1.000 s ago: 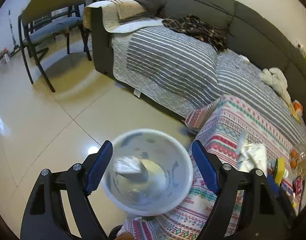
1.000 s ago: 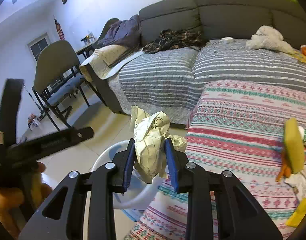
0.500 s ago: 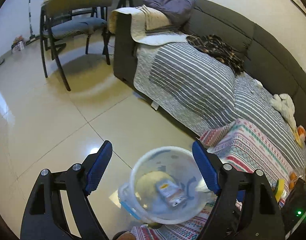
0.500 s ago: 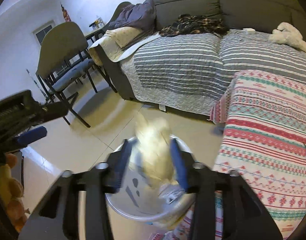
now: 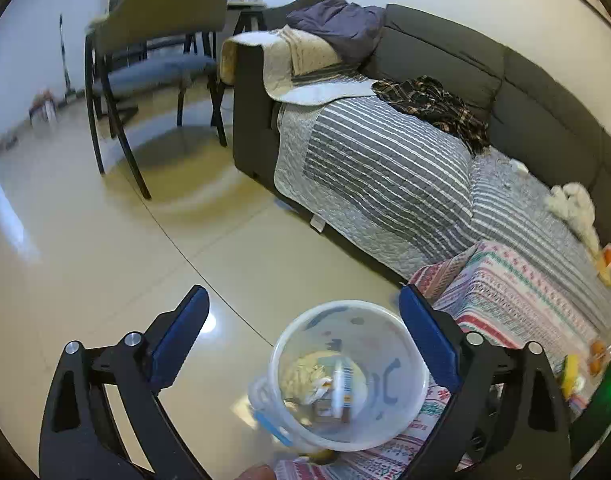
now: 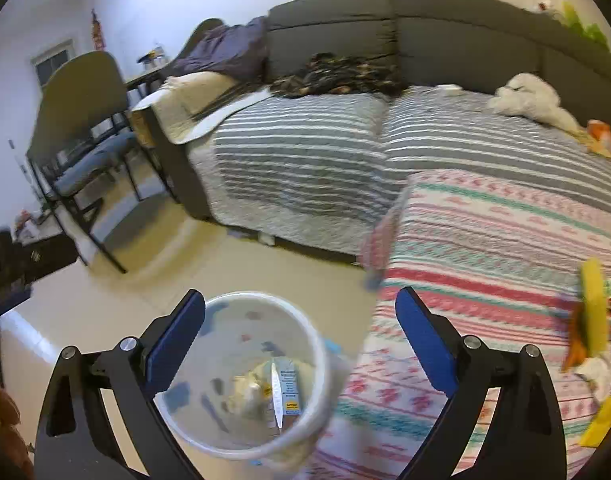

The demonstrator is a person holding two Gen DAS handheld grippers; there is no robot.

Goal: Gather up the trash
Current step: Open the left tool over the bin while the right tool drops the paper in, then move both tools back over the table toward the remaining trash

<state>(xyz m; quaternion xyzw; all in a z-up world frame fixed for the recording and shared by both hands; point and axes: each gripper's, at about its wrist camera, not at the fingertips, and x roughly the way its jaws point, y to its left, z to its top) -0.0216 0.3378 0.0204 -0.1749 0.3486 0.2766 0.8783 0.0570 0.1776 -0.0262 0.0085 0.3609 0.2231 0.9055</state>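
A clear white bucket (image 5: 393, 354) stands on the floor against the table's corner. In it lie a crumpled yellowish paper (image 5: 305, 374) and a small carton (image 5: 341, 386). My left gripper (image 5: 301, 312) hovers above it, its jaws opening; the bucket shows between the blue pads, untouched. In the right wrist view, the bucket (image 6: 241, 328) sits low left with the paper (image 6: 245, 394) and the carton (image 6: 285, 392) at its bottom. My right gripper (image 6: 299, 312) is above the bucket's right rim, jaws opening with nothing between them.
The table under a patterned cloth (image 6: 485, 260) fills the right, with a yellow sponge and wrappers (image 6: 593, 312) at its far right edge. A grey sofa with a striped cover (image 5: 385, 168) lies behind. A chair (image 5: 157, 68) stands on the glossy tiled floor (image 5: 85, 248) at left.
My right gripper opened and let go of the crumpled paper, which dropped into the bucket. The left jaws spread a little wider, and the bucket slid right and lower in that view.
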